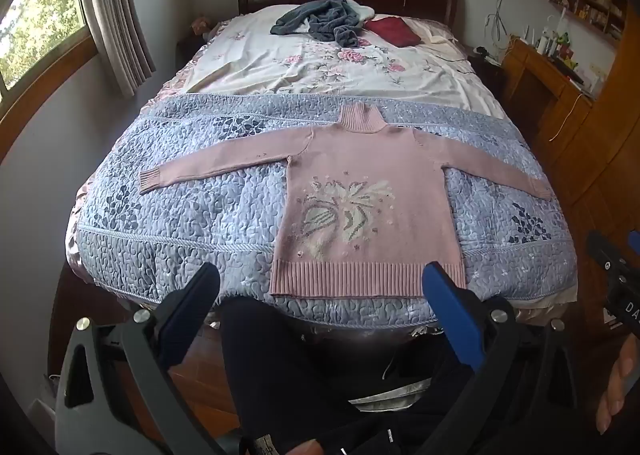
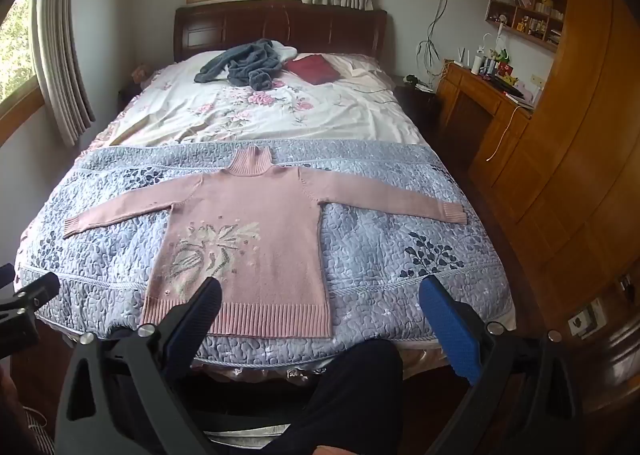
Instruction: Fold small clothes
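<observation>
Pink knit sweater (image 1: 360, 191) lay flat, front up, on the blue quilted cover (image 1: 192, 215) at the near end of the bed (image 1: 320, 55), both sleeves spread left and right and the collar toward the far headboard. Left gripper (image 1: 320, 283) hung above the near hem, fingers wide apart, empty. Right gripper (image 2: 320, 295) hung likewise, fingers apart, empty. A grey garment (image 1: 320, 21) lay crumpled at the far end.

Left gripper (image 1: 320, 283) held level with jaws spread wide and empty, right gripper (image 2: 320, 295) likewise spread wide and empty, both held side by side, dark-trousered legs (image 1: 280, 367) seen below.
</observation>
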